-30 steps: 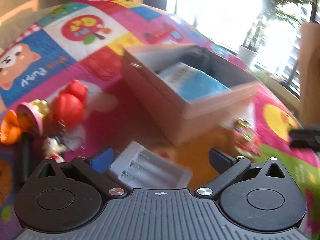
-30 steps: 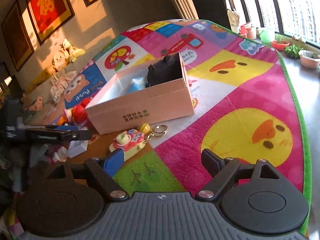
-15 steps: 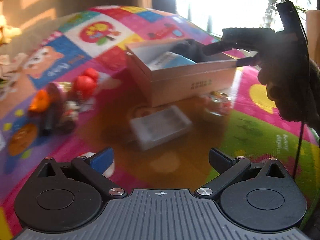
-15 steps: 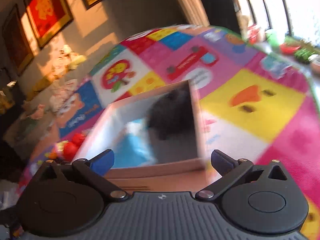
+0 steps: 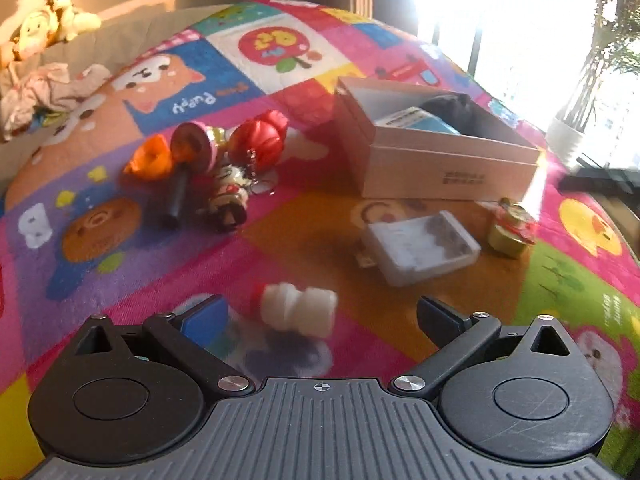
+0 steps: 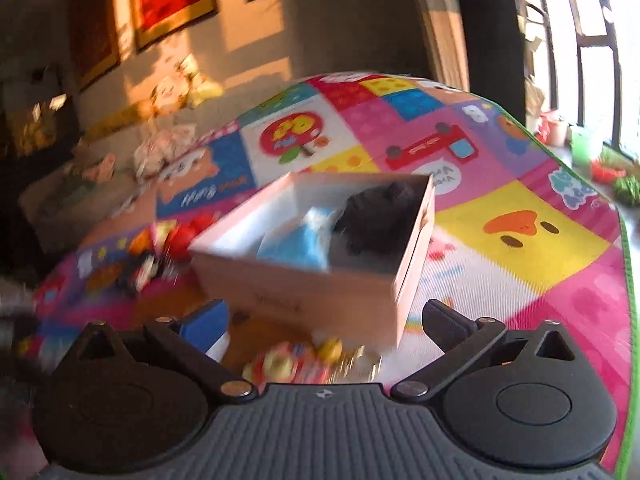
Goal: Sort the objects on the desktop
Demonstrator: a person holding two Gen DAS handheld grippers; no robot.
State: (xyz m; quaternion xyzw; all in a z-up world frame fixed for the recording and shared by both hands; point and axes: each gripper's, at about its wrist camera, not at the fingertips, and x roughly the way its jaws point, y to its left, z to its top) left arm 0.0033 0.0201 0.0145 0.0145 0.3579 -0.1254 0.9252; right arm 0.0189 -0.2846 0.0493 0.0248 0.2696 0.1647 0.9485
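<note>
I had the left gripper (image 5: pixel 318 314) spread wide; its jaws had just been closing a little, with a small white ribbed plastic piece with a red end (image 5: pixel 296 307) lying on the patchwork play mat (image 5: pixel 160 264) between them, untouched by either pad. The right gripper (image 6: pixel 324 322) was also fully open and held nothing.

Ahead of the right gripper stood the open pale-pink cardboard box (image 6: pixel 320 300), with a blue packet (image 6: pixel 298 240) and a dark soft object (image 6: pixel 380 220) inside.

Risks, as I judged them:
- The white piece looked rounded; an off-centre pinch could have rolled it out of the jaws.
- The red-and-yellow keyring charm (image 6: pixel 288 364) lay just under the right gripper, close to the box wall; a low approach could have struck the box.

Limits of view: motion blur smeared the right wrist picture. I could not identify the dark object, nor the clear plastic case's (image 5: pixel 420 244) contents.
</note>
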